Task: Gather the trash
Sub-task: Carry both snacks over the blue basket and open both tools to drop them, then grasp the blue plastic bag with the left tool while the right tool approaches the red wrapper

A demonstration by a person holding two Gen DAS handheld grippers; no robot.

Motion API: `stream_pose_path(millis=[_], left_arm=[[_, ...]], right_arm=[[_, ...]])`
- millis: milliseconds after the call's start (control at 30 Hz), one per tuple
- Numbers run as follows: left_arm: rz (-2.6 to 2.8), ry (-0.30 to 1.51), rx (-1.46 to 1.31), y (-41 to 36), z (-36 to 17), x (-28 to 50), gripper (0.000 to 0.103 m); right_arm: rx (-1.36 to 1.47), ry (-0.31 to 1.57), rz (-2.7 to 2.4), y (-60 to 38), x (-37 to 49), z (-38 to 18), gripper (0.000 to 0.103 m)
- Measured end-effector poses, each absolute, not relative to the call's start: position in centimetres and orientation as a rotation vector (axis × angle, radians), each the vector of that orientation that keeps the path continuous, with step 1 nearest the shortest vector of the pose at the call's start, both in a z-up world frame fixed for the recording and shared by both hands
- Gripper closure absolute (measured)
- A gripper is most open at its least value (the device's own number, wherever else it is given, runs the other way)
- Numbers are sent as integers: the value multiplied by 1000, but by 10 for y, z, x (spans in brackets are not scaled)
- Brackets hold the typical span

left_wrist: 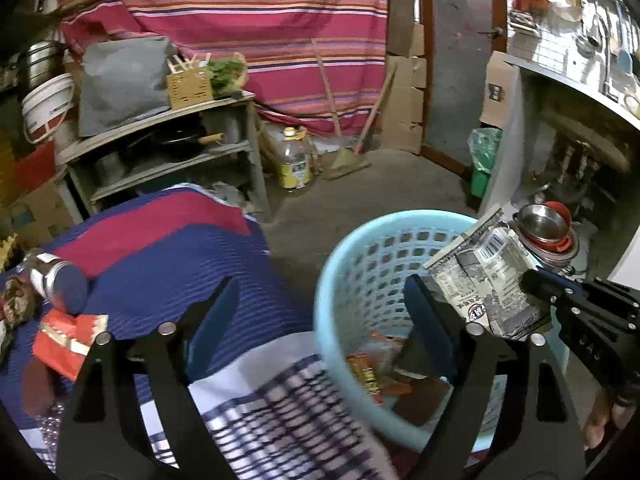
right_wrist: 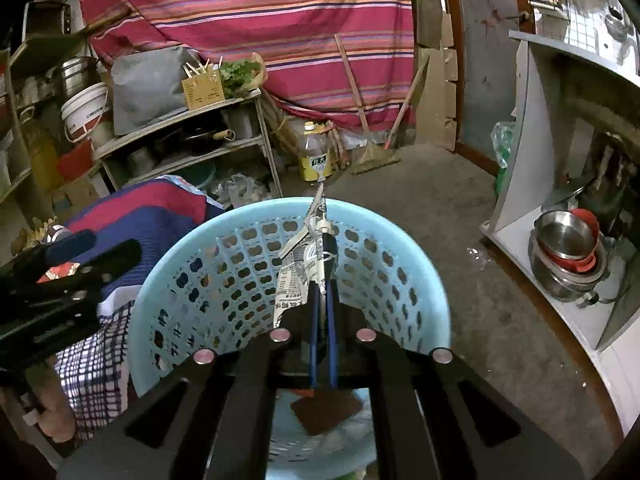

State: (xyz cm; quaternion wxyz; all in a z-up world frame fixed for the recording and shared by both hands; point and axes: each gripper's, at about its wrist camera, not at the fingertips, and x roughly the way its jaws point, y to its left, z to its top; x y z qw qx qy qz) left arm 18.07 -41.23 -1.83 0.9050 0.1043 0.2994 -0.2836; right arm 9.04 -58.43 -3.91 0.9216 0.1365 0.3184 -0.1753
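A flattened printed wrapper [left_wrist: 486, 276] is being pinched between the pressed-together jaws of the right gripper [right_wrist: 324, 256] and is being held above the open mouth of the light blue basket [right_wrist: 408, 264], evidently so that it can be dropped straight in. In the right wrist view the wrapper is being seen edge-on, rising toward 12 o'clock over the basket's far rim. Orange and brown wrappers [left_wrist: 372, 372] are already lying on the basket floor, so the collecting is judged to be well under way.

The left gripper [left_wrist: 320, 300] is being kept with its jaws spread wide and nothing between them, at the basket's 9 o'clock side over the blue and red blanket [left_wrist: 168, 240]. It is probably being kept free for the next pick. A red packet [left_wrist: 64, 340] and a metal can [left_wrist: 60, 280] are lying on the blanket at 9 o'clock, well apart from the basket.

Room for release is being left by the wide mouth; the basket's rim at 3 o'clock is nearest to the wrapper. Open concrete floor [right_wrist: 440, 184] is lying beyond at 1 o'clock.
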Motion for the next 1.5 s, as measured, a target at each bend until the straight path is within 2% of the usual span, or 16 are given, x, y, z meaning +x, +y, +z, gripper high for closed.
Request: stream_pose_path(millis=[167,200,233,267,300,500,700,1067,1133,1500], left_arm=[[-541,616,206,-388,-12,190,16],[-532,615,204,-384,-11,192,16],[-526,615,201,-379,-10,193,16],[-519,615,196,-375,-9,195,16],[-507,614,188,-369,-6,197,15],[-468,608,157,-342,4,205,13],[-426,591,146,-314,13,206,11],[-312,568,122,-237,28,219,8],[-287,562,127,-217,30,221,8],[-116,605,28,-89,32,247,6]], right_arm=[[330,666,-361,-580,101,-47,94],[335,671,-365,-579,102,-50,75],[332,673,-385,-577,103,-52,48],[322,666,-399,-575,103,-53,37],[306,660,-414,-573,103,-53,33],[290,701,-427,-561,108,-59,33],[233,682,-411,-537,113,-43,32],[175,654,-283,-453,135,-25,30],[160,651,-241,-431,143,-21,25],[111,626,-83,-326,192,0,16]])
